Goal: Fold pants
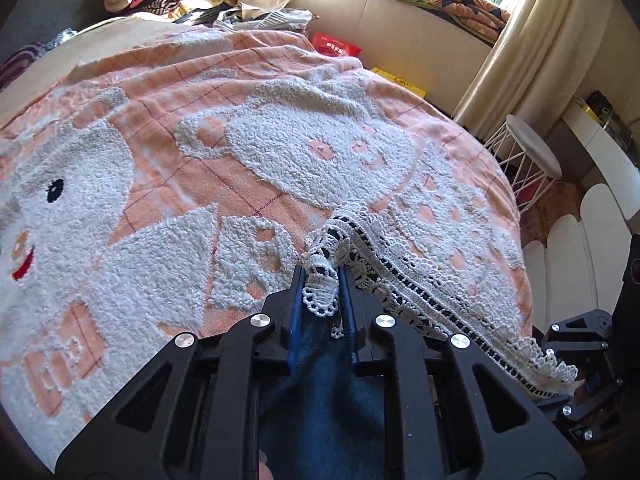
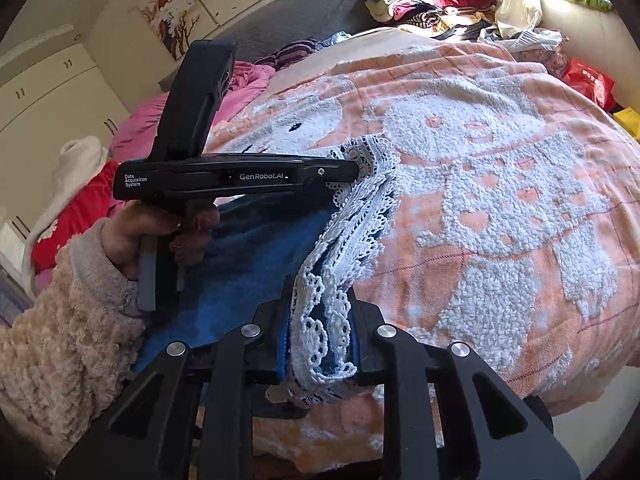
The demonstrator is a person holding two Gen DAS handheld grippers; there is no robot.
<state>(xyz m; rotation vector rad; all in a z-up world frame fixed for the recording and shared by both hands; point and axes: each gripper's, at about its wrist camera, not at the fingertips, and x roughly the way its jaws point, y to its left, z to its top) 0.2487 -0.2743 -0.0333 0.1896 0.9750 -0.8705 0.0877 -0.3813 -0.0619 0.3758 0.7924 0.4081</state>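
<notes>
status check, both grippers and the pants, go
Left gripper shut on pants lace hem. Right gripper shut on same hem. Pants lifted over bedspread. Nothing in the way.

Dark blue pants (image 2: 256, 248) with white crochet lace hem (image 2: 352, 216), lifted over a peach bedspread, lace edge bunched and draped (hem corners pinched at both ends)

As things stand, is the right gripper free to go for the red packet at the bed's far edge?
Probably not: the right gripper is shut on the pants' lace hem, as is the left gripper. The red packet lies across the blanket.
</notes>
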